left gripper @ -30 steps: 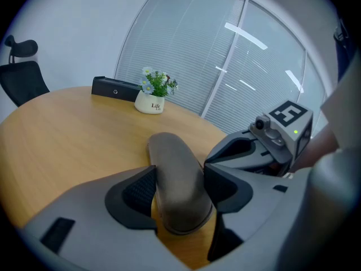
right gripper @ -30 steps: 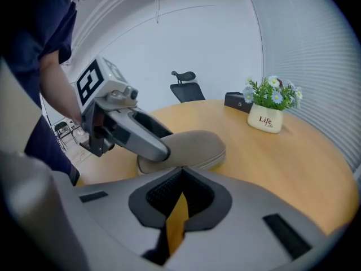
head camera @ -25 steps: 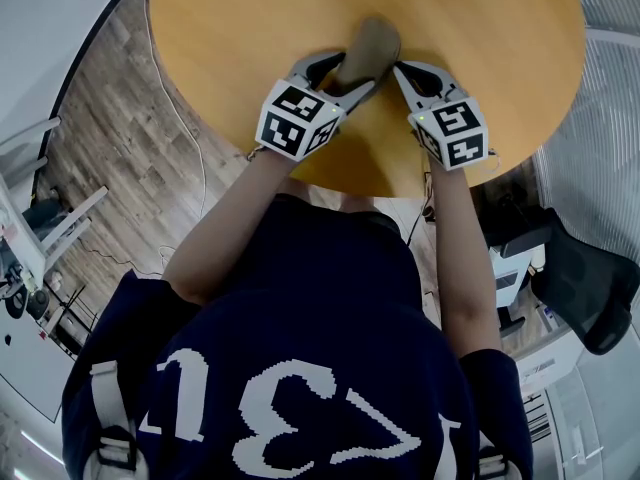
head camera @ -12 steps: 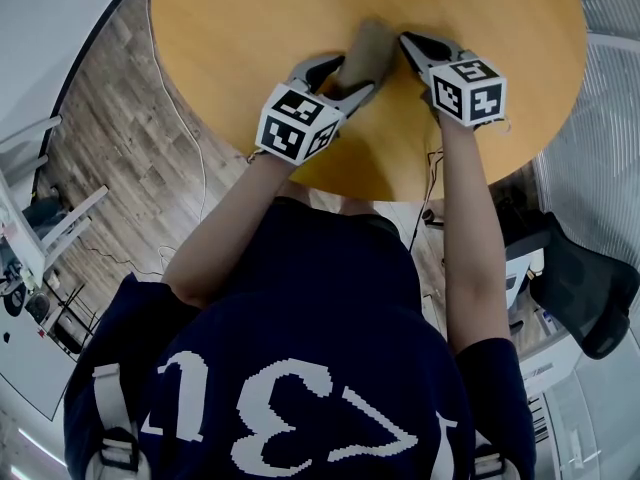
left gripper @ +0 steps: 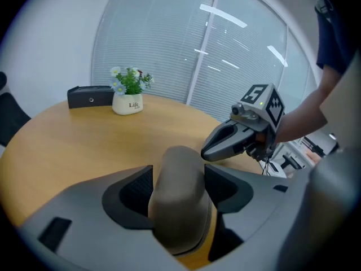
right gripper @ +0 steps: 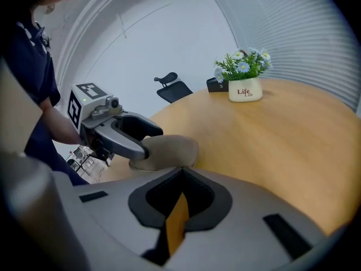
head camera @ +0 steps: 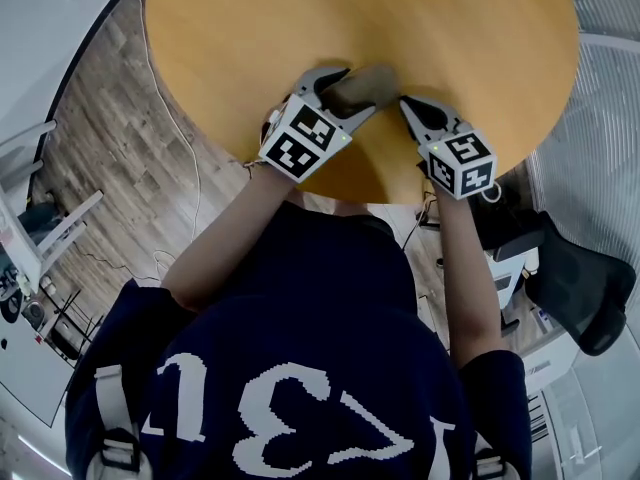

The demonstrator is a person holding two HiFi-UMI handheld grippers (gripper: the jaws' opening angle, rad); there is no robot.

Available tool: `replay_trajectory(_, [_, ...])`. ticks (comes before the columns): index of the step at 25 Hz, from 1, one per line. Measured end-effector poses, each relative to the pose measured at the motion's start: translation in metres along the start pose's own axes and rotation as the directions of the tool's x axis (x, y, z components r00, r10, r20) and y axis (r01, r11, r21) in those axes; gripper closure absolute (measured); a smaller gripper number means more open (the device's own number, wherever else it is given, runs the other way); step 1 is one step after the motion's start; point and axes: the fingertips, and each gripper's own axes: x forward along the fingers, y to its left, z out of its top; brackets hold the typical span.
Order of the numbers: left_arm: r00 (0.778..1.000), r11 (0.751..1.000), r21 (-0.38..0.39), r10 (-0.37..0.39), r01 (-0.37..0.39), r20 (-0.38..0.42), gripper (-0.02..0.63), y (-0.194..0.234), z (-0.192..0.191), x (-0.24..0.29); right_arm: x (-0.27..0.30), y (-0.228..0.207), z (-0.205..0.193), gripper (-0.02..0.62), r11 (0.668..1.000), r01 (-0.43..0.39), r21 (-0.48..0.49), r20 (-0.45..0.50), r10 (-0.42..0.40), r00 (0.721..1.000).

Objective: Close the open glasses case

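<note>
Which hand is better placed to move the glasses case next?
Left, probably: fingers of the left gripper clamp the glasses case, while the right gripper is shut and empty beside it.

Looking down past the person's dark blue shirt [head camera: 300, 298]: the left gripper [head camera: 348, 93] has its jaws either side of the taupe glasses case [head camera: 374, 80] on the round wooden table [head camera: 230, 38]. The right gripper [head camera: 408, 106], tips together, sits just beside the case.
</note>
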Motion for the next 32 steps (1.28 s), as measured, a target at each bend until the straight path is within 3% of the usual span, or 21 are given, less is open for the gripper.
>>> replay_trajectory(4, [0.999, 0.996, 0.083, -0.026, 0.029, -0.033, 0.325, -0.013, -0.001, 0.001, -0.010, 0.014, -0.018, 0.574, 0.998, -0.015, 0.063, 0.017, 0.014, 1.000])
replay_trajectory(9, [1.000, 0.992, 0.124, -0.003, 0.007, -0.031, 0.327, -0.018, 0.010, -0.005, -0.006, 0.044, -0.028, 0.574, 0.998, -0.058, 0.032, -0.013, 0.058, 0.998])
replay_trajectory(12, [0.995, 0.978, 0.209, 0.005, 0.016, -0.099, 0.333, -0.025, 0.001, 0.001, -0.005, 0.052, -0.029, 0.574, 0.997, -0.061, 0.045, -0.002, 0.061, 0.998])
replay_trajectory(18, [0.996, 0.951, 0.305, -0.033, 0.057, -0.082, 0.391, -0.033, -0.002, -0.003, -0.006, 0.043, -0.031, 0.574, 0.995, -0.071, 0.073, 0.037, 0.068, 0.997])
replay_trajectory(26, [0.999, 0.961, 0.272, -0.044, 0.048, -0.023, 0.510, -0.027, 0.002, -0.010, -0.006, 0.031, -0.024, 0.574, 0.998, -0.047, 0.034, 0.043, 0.046, 0.998])
replay_trajectory(28, [0.999, 0.966, 0.253, -0.044, 0.047, -0.018, 0.594, -0.025, 0.003, -0.011, -0.006, 0.028, -0.024, 0.574, 0.997, -0.052, 0.056, 0.049, 0.049, 0.998])
replay_trajectory(32, [0.999, 0.969, 0.242, -0.036, 0.040, -0.021, 0.594, -0.025, 0.003, -0.010, -0.006, 0.026, -0.024, 0.574, 0.996, -0.069, 0.063, 0.045, 0.067, 0.997])
